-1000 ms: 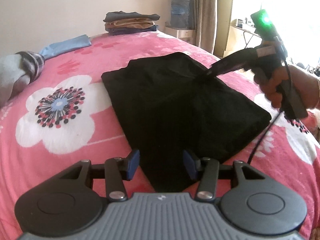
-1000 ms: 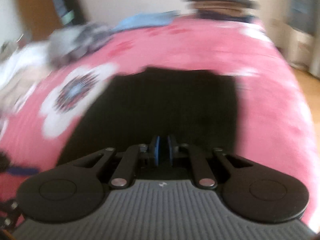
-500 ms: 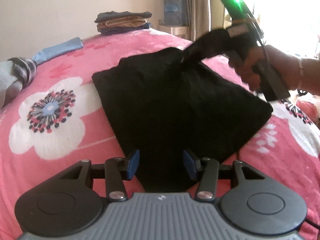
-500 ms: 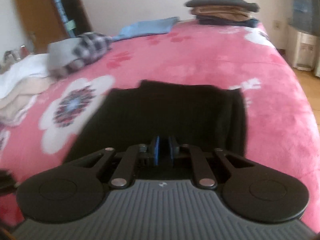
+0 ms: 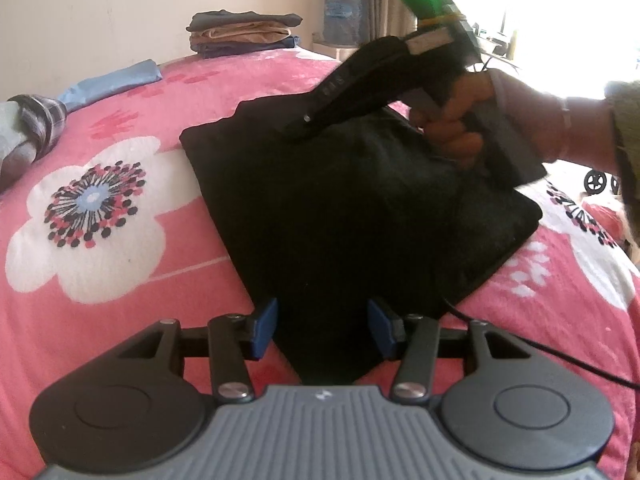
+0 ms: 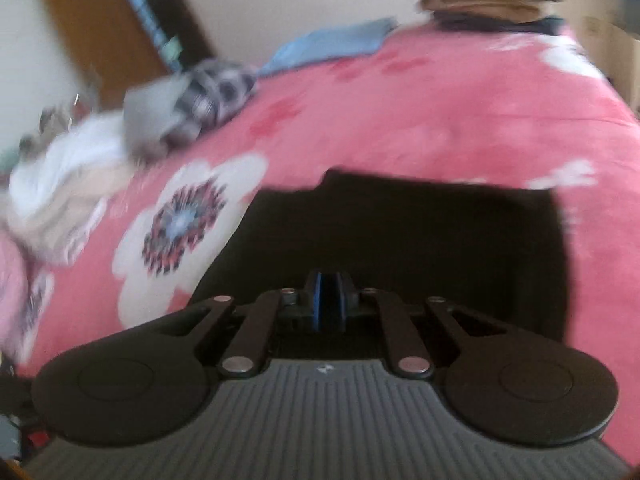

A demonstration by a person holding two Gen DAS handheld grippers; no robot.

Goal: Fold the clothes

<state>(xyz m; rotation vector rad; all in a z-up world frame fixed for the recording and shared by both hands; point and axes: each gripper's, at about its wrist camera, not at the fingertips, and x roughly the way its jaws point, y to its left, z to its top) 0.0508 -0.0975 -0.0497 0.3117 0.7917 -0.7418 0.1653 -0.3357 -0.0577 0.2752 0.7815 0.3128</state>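
A black folded garment [image 5: 340, 208] lies flat on the pink flowered bedcover [image 5: 120, 280]. My left gripper [image 5: 322, 326] is open, its blue pads standing either side of the garment's near corner without pressing it. My right gripper [image 5: 298, 126], held by a hand [image 5: 480, 120], slants down with its tip on the garment's far part. In the right wrist view that gripper [image 6: 328, 300] is shut, its pads almost together over the black cloth [image 6: 420, 232]. Whether any cloth is pinched does not show.
A stack of folded clothes [image 5: 244, 34] sits at the far end of the bed. A blue cloth [image 5: 116, 82] and a grey and plaid garment [image 5: 28, 136] lie at the left. White clothes [image 6: 60, 176] are heaped further left. A black cable [image 5: 540, 356] trails at the right.
My right gripper has swept leftward across the garment's far part, staying shut. My left gripper has kept its place, open over the near corner.
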